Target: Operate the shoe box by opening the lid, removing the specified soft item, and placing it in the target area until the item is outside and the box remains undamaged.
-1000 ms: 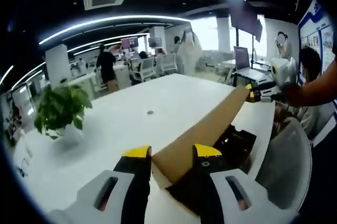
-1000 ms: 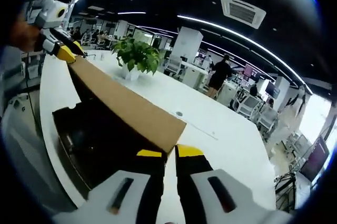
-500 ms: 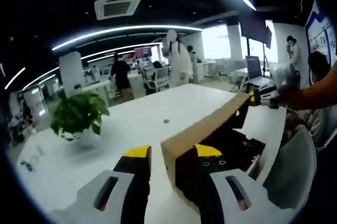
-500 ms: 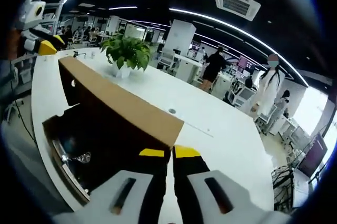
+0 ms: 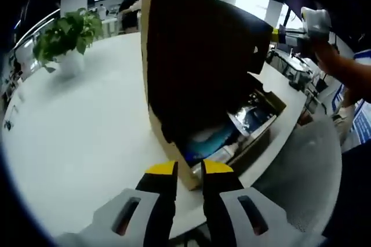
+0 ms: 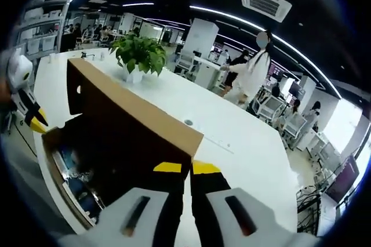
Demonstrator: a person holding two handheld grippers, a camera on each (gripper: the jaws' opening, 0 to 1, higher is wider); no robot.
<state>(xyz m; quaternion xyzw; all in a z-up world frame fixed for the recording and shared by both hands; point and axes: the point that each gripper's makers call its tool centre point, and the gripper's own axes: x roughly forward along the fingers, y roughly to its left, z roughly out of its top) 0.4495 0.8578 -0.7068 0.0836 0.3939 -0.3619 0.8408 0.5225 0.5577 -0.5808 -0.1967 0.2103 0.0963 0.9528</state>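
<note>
- Shoe box (image 5: 255,128) sits at the near edge of the white table (image 5: 87,137); potted plant (image 5: 64,32) stands well apart from it, farther across the table.
- Lid (image 5: 197,55) is up, standing near upright on its hinge side, dark inner face toward us in the left gripper view, brown outside (image 6: 133,116) in the right gripper view.
- Right gripper (image 6: 182,169): jaws nearly closed, pinching the lid's top edge at one corner, as far as we can tell.
- Left gripper (image 5: 188,169): jaws narrow, sitting at the box's lower corner w/ a sliver of cardboard between them; real grip or just alongside, we can't tell.
- Inside the box: something blue and soft-looking (image 5: 206,140) beside shiny wrapping (image 5: 255,116). We take the blue thing for the soft item; not sure.
- Progress, our read: opening step basically done, box looks undamaged. Left: reach in, lift the item out, set it in the target area, which we can't pick out here.
</note>
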